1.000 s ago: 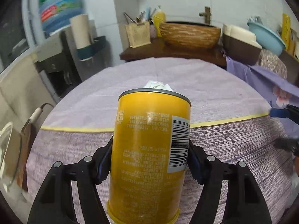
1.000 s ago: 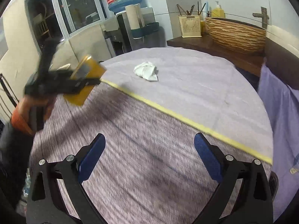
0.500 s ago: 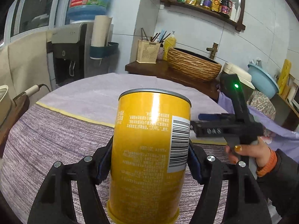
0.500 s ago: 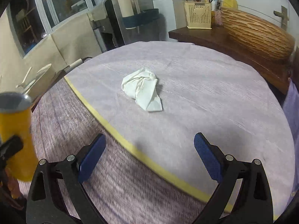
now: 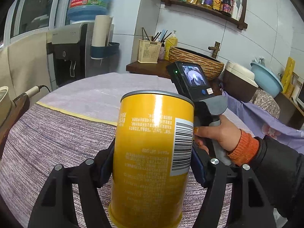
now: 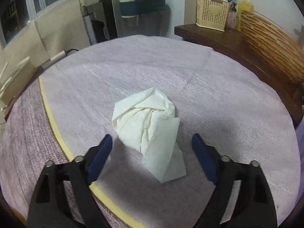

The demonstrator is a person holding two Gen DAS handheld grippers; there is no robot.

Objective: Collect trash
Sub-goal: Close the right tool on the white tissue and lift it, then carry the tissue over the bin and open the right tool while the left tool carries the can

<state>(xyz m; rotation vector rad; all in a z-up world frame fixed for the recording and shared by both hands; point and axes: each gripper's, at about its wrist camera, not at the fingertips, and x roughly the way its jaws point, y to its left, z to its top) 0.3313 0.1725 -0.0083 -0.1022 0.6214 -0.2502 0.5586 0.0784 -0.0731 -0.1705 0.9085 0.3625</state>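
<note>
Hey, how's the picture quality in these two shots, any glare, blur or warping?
Left wrist view: a bright glare stripe runs down the can, and the fisheye bends the wall tiles. Right wrist view: dimmer, the tissue reads sharp and casts a soft shadow, and the table edge bows.

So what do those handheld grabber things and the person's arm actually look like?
Each gripper, left and right, has two black skeletal fingers with cut-out slots, silver pivot bolts and dark blue pads at the tips. The right one, seen from the left wrist, has a grey pistol-style handle and a black box with a small screen and a green light. The sleeve is black with an orange knitted cuff.
</note>
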